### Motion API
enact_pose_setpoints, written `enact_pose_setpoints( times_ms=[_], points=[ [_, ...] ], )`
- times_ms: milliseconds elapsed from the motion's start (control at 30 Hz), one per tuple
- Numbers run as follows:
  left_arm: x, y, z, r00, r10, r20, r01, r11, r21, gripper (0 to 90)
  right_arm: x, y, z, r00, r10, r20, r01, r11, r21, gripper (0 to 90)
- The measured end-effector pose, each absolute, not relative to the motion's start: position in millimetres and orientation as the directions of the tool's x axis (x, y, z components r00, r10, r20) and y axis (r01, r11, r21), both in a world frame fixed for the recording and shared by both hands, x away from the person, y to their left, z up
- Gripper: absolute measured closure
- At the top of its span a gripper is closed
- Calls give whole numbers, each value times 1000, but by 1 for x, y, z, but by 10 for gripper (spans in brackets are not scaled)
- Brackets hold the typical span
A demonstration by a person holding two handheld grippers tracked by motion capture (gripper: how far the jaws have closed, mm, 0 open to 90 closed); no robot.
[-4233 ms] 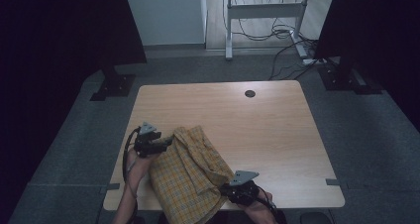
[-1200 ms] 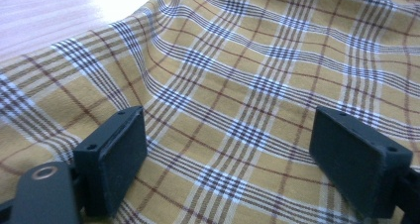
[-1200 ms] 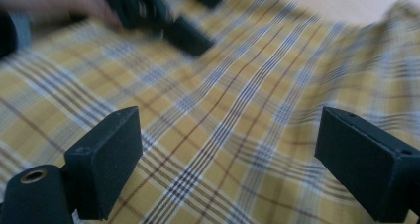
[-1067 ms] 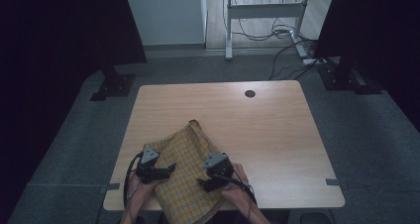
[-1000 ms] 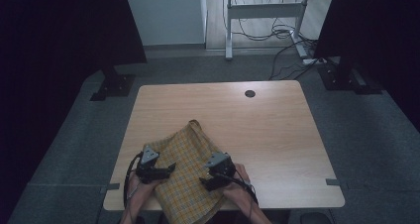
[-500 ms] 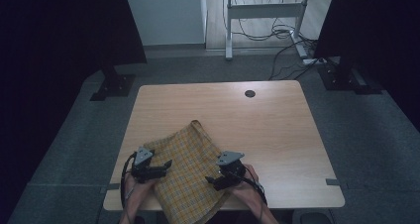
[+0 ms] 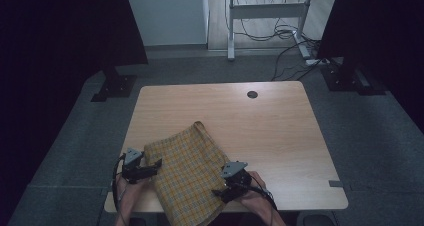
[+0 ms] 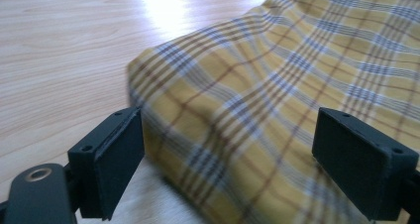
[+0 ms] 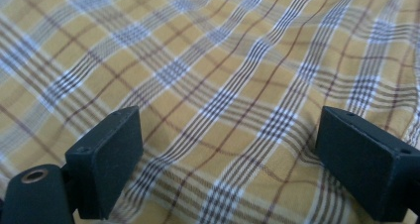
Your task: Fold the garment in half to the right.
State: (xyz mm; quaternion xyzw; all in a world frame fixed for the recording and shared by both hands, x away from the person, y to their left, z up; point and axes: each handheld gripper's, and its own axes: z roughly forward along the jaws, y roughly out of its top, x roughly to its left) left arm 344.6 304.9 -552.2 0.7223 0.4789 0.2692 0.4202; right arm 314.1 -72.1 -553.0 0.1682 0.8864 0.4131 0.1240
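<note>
**Plaid cloth at near table edge, both grippers released**

Plaid cloth [image 7: 187, 173], yellow with grey-white and brown check lines, lies on the wooden table [image 7: 260, 131] at the near side, left of centre. Its far corner points toward the middle of the table; its near end hangs over the table's front edge. Surface mostly flat, with slight ripples visible in the right gripper view [image 9: 223, 85].

Left gripper [image 7: 152, 164]: at the cloth's left edge, held by the person's left hand [image 7: 131, 190], pointing toward the cloth. In the left gripper view the jaws stand wide apart, nothing pinched. The cloth's edge and a corner [image 8: 257, 110] lie between and ahead of the jaws; bare table wood shows to the left. The pads [image 8: 121, 159] are clear of the fabric as far as can be seen.

Right gripper [image 7: 220, 192]: at the cloth's right side near the front table edge, held by the right hand [image 7: 255, 186], pointing left over the fabric. Jaws spread wide, no fold between the pads [image 9: 116, 154]; plaid fabric lies beneath and ahead of them.

The two grippers flank the cloth, well apart from each other.
</note>
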Motion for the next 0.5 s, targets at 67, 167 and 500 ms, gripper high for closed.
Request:
enact_pose_setpoints(
  times_ms=[67, 167, 500],
  points=[
    [344, 309, -551, 385, 922, -34, 466, -162, 870, 130, 314, -69, -556, -914, 389, -114, 179, 640, 747, 112],
    [343, 313, -550, 376, 926, -45, 463, -145, 875, 130, 315, -65, -561, -908, 397, -132, 181, 657, 732, 112],
    [341, 323, -552, 356, 933, -48, 482, -139, 865, 129, 322, -70, -568, -877, 477, -51, 269, 578, 771, 130]
  ],
)
